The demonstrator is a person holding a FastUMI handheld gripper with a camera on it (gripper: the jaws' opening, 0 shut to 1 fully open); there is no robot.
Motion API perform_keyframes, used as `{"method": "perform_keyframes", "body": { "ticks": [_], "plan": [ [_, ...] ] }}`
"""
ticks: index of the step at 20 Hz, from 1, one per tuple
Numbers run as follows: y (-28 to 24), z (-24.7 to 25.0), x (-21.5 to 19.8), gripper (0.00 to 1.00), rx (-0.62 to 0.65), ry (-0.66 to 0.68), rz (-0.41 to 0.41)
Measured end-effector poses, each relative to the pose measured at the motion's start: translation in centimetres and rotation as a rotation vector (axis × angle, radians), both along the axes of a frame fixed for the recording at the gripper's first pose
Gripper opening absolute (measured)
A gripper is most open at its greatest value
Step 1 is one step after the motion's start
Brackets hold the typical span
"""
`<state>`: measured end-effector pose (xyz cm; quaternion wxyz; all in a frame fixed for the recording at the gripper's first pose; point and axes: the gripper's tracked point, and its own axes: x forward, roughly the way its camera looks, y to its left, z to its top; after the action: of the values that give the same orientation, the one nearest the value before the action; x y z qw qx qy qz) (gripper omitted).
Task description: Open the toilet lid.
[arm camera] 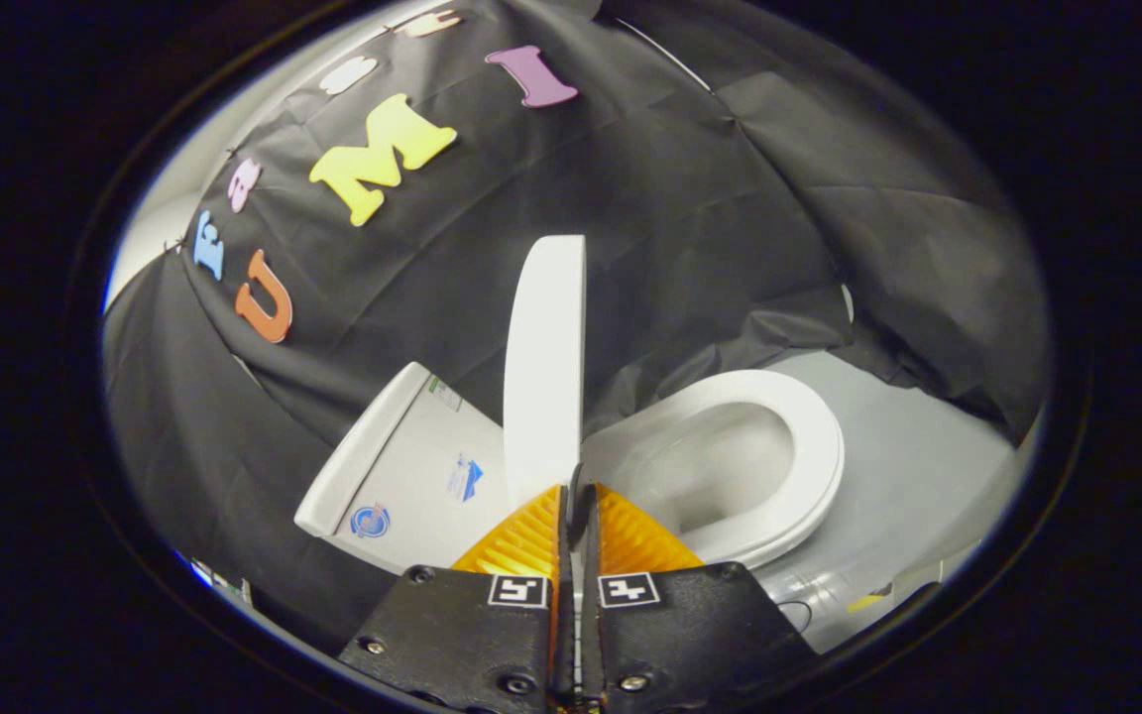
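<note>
The smooth white plastic toilet lid [543, 357] stood raised, edge-on in the centre of the frame, its long axis running nearly straight up from the fingertips; the white oval seat [789, 451] and bowl lay uncovered to the right, the white tank [412, 466] to the left; the gripper [573, 491] was pressed together at the lid's lower edge, whether pinching it I couldn't tell; opening looked nearly done, only leaning it back and release left.

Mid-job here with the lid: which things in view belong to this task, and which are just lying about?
Part of the job:
- toilet lid, raised upright, edge-on just ahead of the fingers
- tool, fingers closed at the lid's lower edge
- toilet seat, down over the bowl
- tank beside the lid

Just lying about:
- yellow strip on the floor
- thin cable
</note>
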<state>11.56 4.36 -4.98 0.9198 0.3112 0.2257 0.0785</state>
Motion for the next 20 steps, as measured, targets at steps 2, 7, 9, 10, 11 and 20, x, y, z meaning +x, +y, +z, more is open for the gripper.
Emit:
{"method": "perform_keyframes", "body": {
  "ticks": [2, 7, 9, 10, 11, 20],
  "plan": [
    [0.8, 0.6, 0.0, 0.06, -0.022, -0.007, 0.008],
    [2.3, 1.7, -0.1, 0.06, -0.092, -0.027, 0.021],
    [2.9, 2.0, 0.1, 0.06, -0.1, -0.028, 0.023],
    [3.1, 2.0, 0.0, 0.06, -0.105, -0.029, 0.024],
    [3.3, 2.2, 0.1, 0.06, -0.11, -0.031, 0.023],
    [5.3, 3.0, -0.1, 0.06, -0.174, -0.057, 0.034]
  ]
}}
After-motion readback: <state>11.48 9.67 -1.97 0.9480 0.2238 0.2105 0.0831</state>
